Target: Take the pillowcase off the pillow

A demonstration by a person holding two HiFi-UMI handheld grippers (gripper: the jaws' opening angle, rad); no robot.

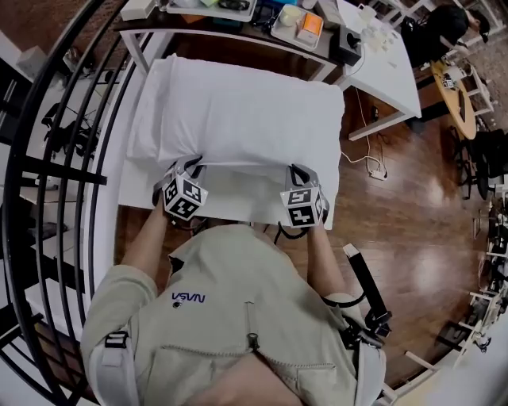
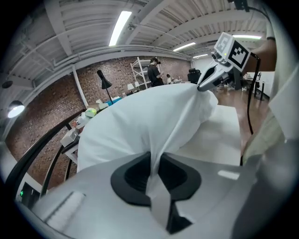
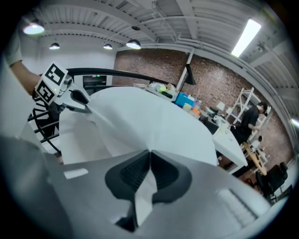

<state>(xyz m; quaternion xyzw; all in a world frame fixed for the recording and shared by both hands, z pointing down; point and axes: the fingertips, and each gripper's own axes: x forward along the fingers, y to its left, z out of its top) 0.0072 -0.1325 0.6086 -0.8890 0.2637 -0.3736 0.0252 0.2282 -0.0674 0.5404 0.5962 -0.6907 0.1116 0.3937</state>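
Note:
A white pillow in its white pillowcase [image 1: 238, 111] lies on a white table [image 1: 230, 202] in the head view. My left gripper [image 1: 189, 166] is at the pillowcase's near edge, towards the left, and my right gripper [image 1: 296, 171] is at the same edge, towards the right. In the left gripper view the left gripper [image 2: 154, 161] is shut on a fold of the pillowcase [image 2: 140, 121], with the right gripper [image 2: 205, 85] pinching the cloth further along. In the right gripper view the right gripper [image 3: 149, 158] is shut on the pillowcase [image 3: 154, 121] too, and the left gripper [image 3: 80, 100] shows beyond it.
A black railing [image 1: 55, 158] curves along the left. A cluttered desk [image 1: 238, 16] stands behind the pillow and a second white table [image 1: 385, 67] at the back right. A cable and plug [image 1: 373, 168] lie on the wooden floor to the right.

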